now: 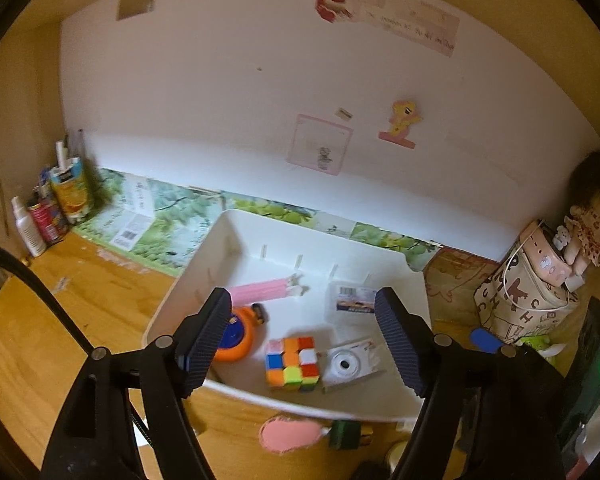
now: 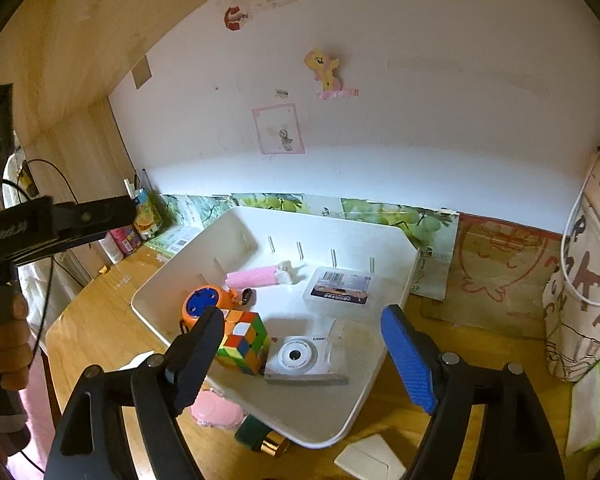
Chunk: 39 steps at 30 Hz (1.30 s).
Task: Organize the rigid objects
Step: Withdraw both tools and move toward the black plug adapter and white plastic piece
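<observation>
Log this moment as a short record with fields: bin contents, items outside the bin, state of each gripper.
bin: white bin on wooden desk
inside: puzzle cube, white toy camera, orange tape measure, pink roll, clear labelled case
outside, by near rim: pink pad, green object
left gripper: open, empty
right gripper: open, empty

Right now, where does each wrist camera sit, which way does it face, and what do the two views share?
Left wrist: on the left hand-held gripper, looking forward and down into the white bin on the wooden desk; only its own open fingers show.
Right wrist: on the right hand-held gripper, facing the same bin from further right; its open fingers show, plus the left hand-held gripper and the hand gripping it.
Shared: bin, puzzle cube, white toy camera, back wall.
</observation>
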Each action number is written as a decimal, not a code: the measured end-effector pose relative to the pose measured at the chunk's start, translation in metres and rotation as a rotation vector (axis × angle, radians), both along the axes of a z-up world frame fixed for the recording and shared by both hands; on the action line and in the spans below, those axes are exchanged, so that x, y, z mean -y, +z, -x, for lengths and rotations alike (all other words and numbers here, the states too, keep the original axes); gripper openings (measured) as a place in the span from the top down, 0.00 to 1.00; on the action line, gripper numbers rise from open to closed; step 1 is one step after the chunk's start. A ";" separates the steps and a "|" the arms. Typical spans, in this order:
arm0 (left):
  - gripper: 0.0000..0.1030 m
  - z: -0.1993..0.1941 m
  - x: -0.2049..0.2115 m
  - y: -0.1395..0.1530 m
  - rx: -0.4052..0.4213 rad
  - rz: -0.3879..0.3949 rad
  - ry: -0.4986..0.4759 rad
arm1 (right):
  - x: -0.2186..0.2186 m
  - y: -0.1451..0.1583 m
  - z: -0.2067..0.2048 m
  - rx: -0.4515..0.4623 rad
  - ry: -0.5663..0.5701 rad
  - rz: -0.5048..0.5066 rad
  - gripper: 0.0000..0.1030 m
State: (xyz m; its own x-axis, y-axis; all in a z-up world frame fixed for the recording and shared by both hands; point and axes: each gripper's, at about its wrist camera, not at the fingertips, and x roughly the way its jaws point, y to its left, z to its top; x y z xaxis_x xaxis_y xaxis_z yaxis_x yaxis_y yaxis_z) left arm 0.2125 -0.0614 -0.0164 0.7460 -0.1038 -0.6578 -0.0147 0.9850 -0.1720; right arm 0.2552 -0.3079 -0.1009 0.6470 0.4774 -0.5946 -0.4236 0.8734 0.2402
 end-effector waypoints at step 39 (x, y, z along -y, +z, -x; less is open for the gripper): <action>0.21 0.089 -0.113 -0.050 -0.261 -0.026 -0.070 | -0.038 -0.026 0.106 -0.250 -0.246 0.139 0.21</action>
